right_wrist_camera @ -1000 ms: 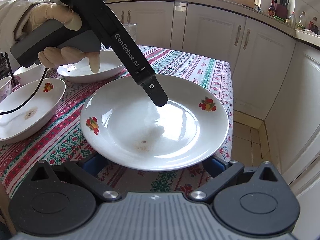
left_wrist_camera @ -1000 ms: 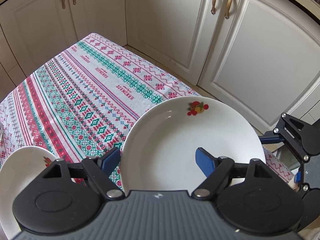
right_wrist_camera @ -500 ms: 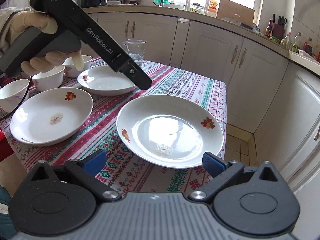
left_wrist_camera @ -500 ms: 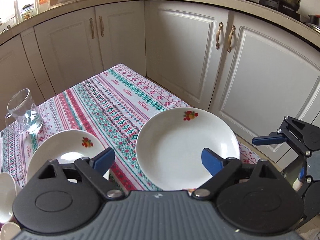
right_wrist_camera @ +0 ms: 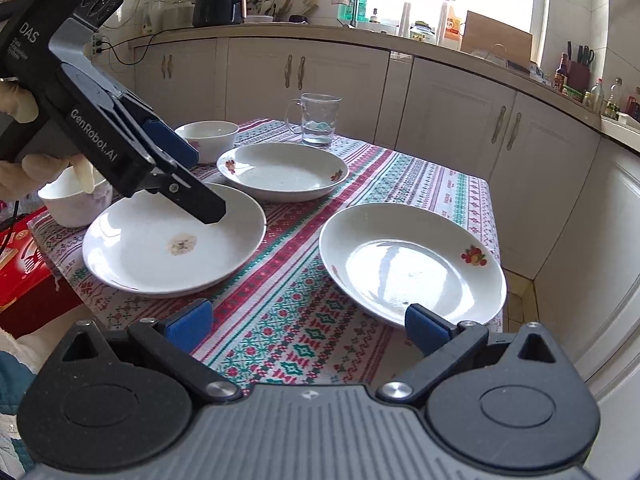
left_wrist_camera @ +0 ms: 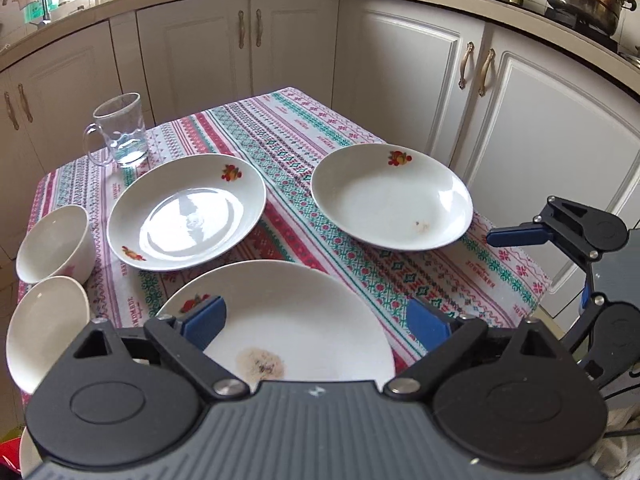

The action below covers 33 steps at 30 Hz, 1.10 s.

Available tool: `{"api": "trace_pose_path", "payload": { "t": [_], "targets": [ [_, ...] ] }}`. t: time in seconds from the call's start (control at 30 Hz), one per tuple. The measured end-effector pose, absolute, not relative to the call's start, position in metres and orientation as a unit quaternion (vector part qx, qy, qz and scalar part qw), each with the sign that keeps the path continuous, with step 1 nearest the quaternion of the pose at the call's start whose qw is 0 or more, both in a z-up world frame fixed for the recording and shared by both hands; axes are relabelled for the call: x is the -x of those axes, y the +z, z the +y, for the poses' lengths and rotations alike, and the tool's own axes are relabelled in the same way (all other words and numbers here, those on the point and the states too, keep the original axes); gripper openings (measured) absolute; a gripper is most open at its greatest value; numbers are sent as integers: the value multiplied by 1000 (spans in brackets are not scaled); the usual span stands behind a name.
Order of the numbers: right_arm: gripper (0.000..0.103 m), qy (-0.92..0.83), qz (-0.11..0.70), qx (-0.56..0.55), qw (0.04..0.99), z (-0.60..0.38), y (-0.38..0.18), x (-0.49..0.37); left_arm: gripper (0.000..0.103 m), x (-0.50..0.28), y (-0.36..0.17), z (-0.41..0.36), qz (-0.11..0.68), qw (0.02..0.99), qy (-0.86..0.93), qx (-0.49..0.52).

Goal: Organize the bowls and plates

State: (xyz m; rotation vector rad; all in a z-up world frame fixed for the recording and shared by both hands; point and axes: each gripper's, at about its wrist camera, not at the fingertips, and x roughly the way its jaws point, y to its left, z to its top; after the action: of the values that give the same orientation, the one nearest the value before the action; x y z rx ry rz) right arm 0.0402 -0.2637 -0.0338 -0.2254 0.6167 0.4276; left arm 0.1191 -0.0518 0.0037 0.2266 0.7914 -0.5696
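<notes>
While you hold both claws above the table, the scene reads like this:

Left claw (left_wrist_camera: 316,320): your jaws are opening, nothing is pinched between the blue pads, and they hover over the stained plate.
Left claw, seen from the right: it (right_wrist_camera: 200,184) angles down over that same plate's far rim, gripped by your gloved hand (right_wrist_camera: 24,172).
Right claw (right_wrist_camera: 308,324): released, jaws wide, hanging over the cloth just in front of the near-right plate, touching nothing.
Right claw, seen from the left: one blue finger (left_wrist_camera: 518,236) shows off the table's right edge, beside the right-hand plate.
Stained plate (left_wrist_camera: 304,328): it lies flat at the near edge of the table, a brown smear in its well, a fruit print on its rim.
Right plate (left_wrist_camera: 392,198): flat near the table's right corner, apart from the others, with a small speck inside.
Far plate (left_wrist_camera: 186,212): flat, glossy, just in front of the glass mug.
Bowls: one (left_wrist_camera: 54,244) stands upright left of the far plate; another (left_wrist_camera: 46,332) sits nearer you, at the table's left edge.
Glass mug (left_wrist_camera: 120,130): upright at the far left corner, a little water in it.
Table (left_wrist_camera: 296,148): covered with a red, green and white patterned cloth.
Surroundings: cream cabinets (left_wrist_camera: 408,80) wrap around the table.
</notes>
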Motion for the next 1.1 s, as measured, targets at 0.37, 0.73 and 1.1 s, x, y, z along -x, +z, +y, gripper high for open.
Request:
{"api": "trace_pose_path", "payload": {
  "t": [0.37, 0.73, 1.1],
  "targets": [
    [103, 240, 319, 119, 909, -230, -49, -36, 96, -97, -10, -4, 384, 884, -242, -115],
    [103, 269, 325, 146, 895, -198, -57, -45, 96, -102, -11, 15, 382, 881, -246, -128],
    [103, 290, 338, 141, 884, -183, -69, -58, 96, -126, -16, 22, 398, 875, -244, -131]
  ]
}}
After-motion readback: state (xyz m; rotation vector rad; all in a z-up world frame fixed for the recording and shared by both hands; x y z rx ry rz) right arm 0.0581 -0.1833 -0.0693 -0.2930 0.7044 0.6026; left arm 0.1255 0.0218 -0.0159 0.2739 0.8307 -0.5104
